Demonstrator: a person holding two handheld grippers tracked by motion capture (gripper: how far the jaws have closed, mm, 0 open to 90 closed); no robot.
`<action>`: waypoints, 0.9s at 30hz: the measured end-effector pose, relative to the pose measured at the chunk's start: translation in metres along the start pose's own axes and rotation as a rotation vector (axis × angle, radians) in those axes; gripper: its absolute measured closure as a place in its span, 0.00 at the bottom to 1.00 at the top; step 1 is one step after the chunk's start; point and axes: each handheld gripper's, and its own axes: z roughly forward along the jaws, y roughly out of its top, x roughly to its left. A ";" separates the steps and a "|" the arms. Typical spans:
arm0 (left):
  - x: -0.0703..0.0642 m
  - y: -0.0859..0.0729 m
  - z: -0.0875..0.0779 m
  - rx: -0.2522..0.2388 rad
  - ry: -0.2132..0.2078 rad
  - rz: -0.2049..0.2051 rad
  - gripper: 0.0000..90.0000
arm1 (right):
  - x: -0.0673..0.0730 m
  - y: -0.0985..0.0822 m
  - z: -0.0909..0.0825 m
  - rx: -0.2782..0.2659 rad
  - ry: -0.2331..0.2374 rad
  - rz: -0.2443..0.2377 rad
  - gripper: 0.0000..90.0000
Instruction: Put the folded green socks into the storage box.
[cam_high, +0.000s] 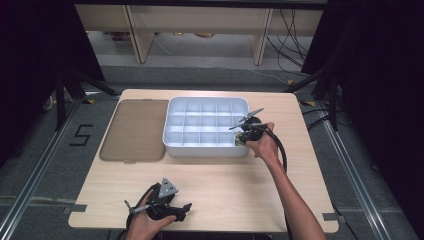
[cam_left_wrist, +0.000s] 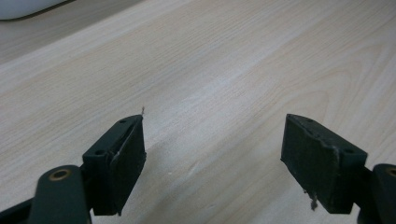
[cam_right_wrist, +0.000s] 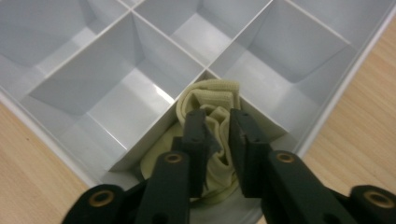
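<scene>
Where the right claw (cam_right_wrist: 218, 135) dips — cloth (cam_right_wrist: 210, 100) (cream) between its jaws.

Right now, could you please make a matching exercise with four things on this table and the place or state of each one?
Things:
1. brown lid
2. cream cloth
3. left gripper
4. divided tray

Places or states:
A. open above bare wood
B. flat, left of the tray
C. white, in the table's middle
D. bunched in a corner compartment

Pairs: 1-B, 2-D, 3-A, 4-C
</scene>
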 end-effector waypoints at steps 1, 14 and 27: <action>0.000 0.000 0.001 -0.001 -0.003 -0.017 0.24 | 0.000 0.000 -0.002 -0.011 0.003 0.013 0.81; 0.002 0.000 0.000 0.003 0.006 -0.002 0.24 | -0.010 -0.004 -0.041 -0.164 0.026 0.081 0.70; 0.003 0.000 -0.001 0.000 0.006 -0.009 0.23 | -0.008 -0.015 -0.065 -0.237 0.057 0.076 0.68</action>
